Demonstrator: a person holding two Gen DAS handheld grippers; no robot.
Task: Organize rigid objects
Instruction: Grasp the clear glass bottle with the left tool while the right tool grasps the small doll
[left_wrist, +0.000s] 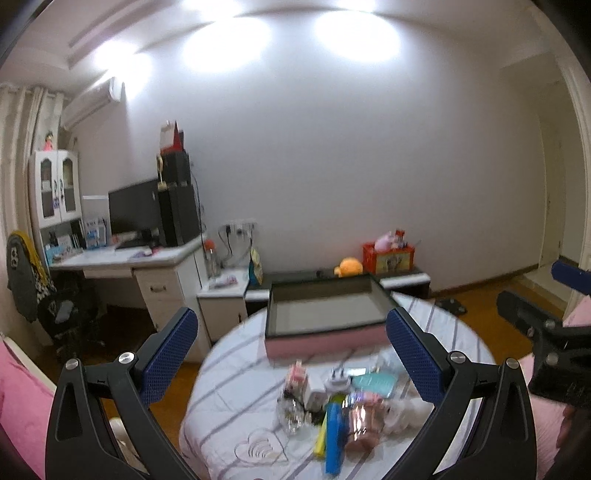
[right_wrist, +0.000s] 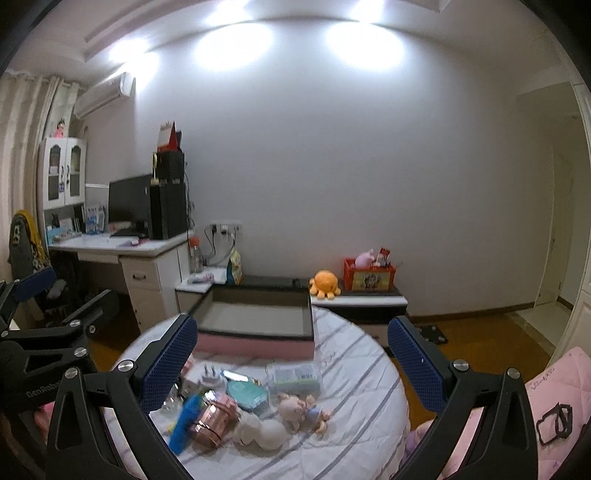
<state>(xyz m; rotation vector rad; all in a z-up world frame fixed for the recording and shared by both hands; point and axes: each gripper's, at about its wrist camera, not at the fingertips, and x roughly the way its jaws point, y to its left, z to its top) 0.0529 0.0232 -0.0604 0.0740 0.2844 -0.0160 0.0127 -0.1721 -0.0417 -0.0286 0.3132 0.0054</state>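
Note:
A heap of small objects lies on a round table with a striped white cloth (right_wrist: 354, 376): a blue case (right_wrist: 186, 421), a rose-gold box (right_wrist: 214, 424), a teal box (right_wrist: 247, 397), a white plug (right_wrist: 208, 378), a clear packet (right_wrist: 293, 376), a pig figure (right_wrist: 303, 408) and a white round piece (right_wrist: 262, 430). Behind them stands an empty pink box with a dark rim (right_wrist: 255, 345). My left gripper (left_wrist: 291, 358) is open above the heap, holding nothing. My right gripper (right_wrist: 291, 363) is open too, also empty, over the same heap.
A white desk (right_wrist: 122, 247) with a monitor and speakers stands at the left, a dark chair (left_wrist: 40, 291) beside it. A low cabinet (right_wrist: 362, 299) along the back wall carries an orange plush toy (right_wrist: 325, 282) and a red box (right_wrist: 369, 275). Pink bedding (right_wrist: 554, 398) lies at the right.

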